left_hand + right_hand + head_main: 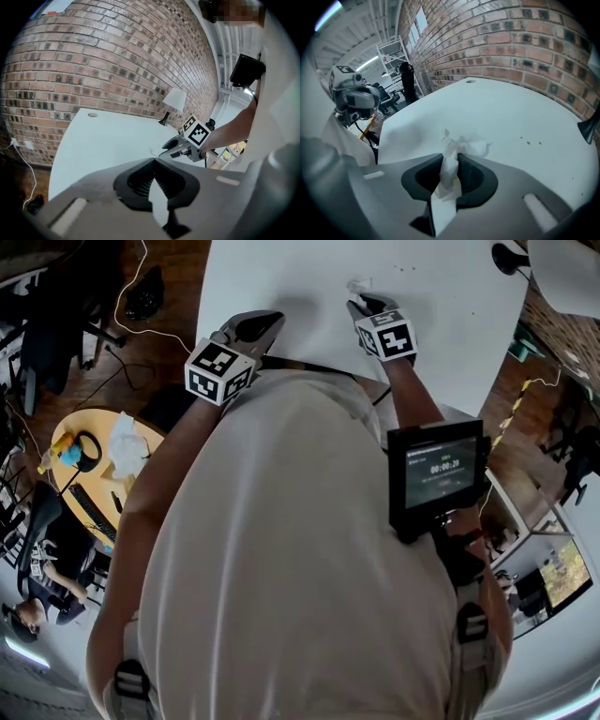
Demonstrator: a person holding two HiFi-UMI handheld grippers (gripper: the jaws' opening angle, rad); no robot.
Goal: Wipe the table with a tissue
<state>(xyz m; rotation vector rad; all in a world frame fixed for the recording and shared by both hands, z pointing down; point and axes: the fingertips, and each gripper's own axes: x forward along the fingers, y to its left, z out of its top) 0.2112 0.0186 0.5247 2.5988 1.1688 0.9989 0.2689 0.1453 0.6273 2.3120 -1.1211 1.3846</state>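
A crumpled white tissue [465, 145] is pinched between the jaws of my right gripper [451, 157], which is shut on it just above the white table [511, 108]. In the head view the right gripper [355, 305] reaches over the table [450, 296] with the tissue [358, 284] at its tip. A few small brown specks [529, 142] dot the surface to its right. My left gripper [153, 161] is shut with nothing in it. It hovers at the table's near edge [270, 326], left of the right one.
A lamp with a white shade [562, 268] stands at the table's far right corner. A brick wall [511, 42] runs behind the table. To the left, a low round wooden table [94, 474] holds headphones and tissues; cables lie on the floor there.
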